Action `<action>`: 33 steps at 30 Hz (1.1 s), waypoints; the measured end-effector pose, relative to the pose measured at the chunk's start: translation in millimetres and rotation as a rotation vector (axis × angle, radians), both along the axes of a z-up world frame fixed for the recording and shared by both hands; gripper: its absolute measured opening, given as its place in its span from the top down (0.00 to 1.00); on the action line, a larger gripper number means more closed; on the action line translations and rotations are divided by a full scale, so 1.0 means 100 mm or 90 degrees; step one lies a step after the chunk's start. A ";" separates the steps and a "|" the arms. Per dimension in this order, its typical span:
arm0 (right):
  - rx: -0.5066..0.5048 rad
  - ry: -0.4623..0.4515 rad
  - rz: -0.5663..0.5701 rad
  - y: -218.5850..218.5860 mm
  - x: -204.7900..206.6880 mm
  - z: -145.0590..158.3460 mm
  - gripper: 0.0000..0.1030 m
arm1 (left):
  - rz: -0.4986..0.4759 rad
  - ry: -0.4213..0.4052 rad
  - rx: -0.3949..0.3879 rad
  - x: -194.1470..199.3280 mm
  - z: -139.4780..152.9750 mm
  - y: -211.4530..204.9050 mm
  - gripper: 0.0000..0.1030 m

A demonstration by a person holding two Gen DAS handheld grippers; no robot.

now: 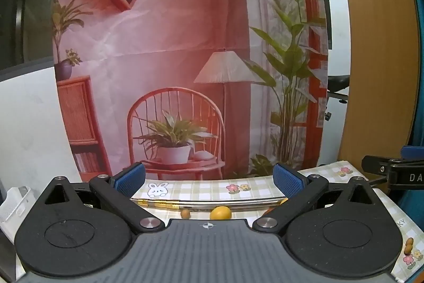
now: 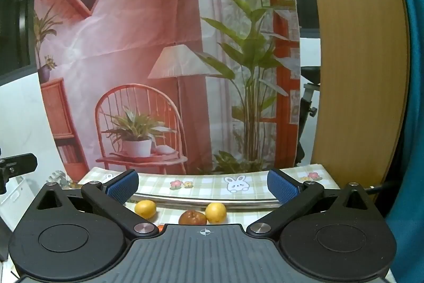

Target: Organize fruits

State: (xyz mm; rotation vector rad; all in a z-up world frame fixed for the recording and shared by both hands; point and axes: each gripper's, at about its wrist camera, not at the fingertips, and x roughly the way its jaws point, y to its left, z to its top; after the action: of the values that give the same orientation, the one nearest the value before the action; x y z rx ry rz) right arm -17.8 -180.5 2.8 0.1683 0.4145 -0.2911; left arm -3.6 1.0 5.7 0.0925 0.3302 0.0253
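In the left wrist view my left gripper (image 1: 209, 181) is open and empty above the checked tablecloth (image 1: 201, 188). Below it lie a yellow round fruit (image 1: 220, 213), a small brown fruit (image 1: 185, 214) and an orange bit (image 1: 283, 201) by the right finger, in front of a metal rim (image 1: 212, 203). In the right wrist view my right gripper (image 2: 202, 184) is open and empty. Two yellow fruits (image 2: 145, 208) (image 2: 216, 212) and a wrinkled brown fruit (image 2: 192, 218) lie below it, with an orange fruit (image 2: 160, 227) mostly hidden by the gripper body.
A printed backdrop (image 1: 185, 57) hangs behind the table. A wooden panel (image 1: 379, 57) stands at the right. Small brown fruits (image 1: 409, 246) lie on the cloth at the right edge. The other gripper (image 1: 394, 173) shows at the right. A white box (image 1: 16, 206) sits at the left.
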 end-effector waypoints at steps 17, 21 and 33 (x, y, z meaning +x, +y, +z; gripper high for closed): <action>-0.010 -0.031 -0.009 0.05 -0.16 0.00 0.00 | -0.002 -0.030 0.000 -0.09 -0.03 -0.01 0.00; -0.012 -0.032 -0.009 0.05 -0.17 0.01 0.00 | -0.001 -0.032 -0.001 -0.11 -0.03 -0.01 0.00; -0.011 -0.033 -0.004 0.05 -0.16 0.04 0.00 | -0.002 -0.033 -0.003 -0.12 -0.01 -0.02 0.00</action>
State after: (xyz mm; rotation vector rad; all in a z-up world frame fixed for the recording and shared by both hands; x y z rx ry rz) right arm -34.3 -175.8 6.4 0.1596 0.3597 -0.2955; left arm -15.4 -1.1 4.9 0.0880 0.2777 0.0246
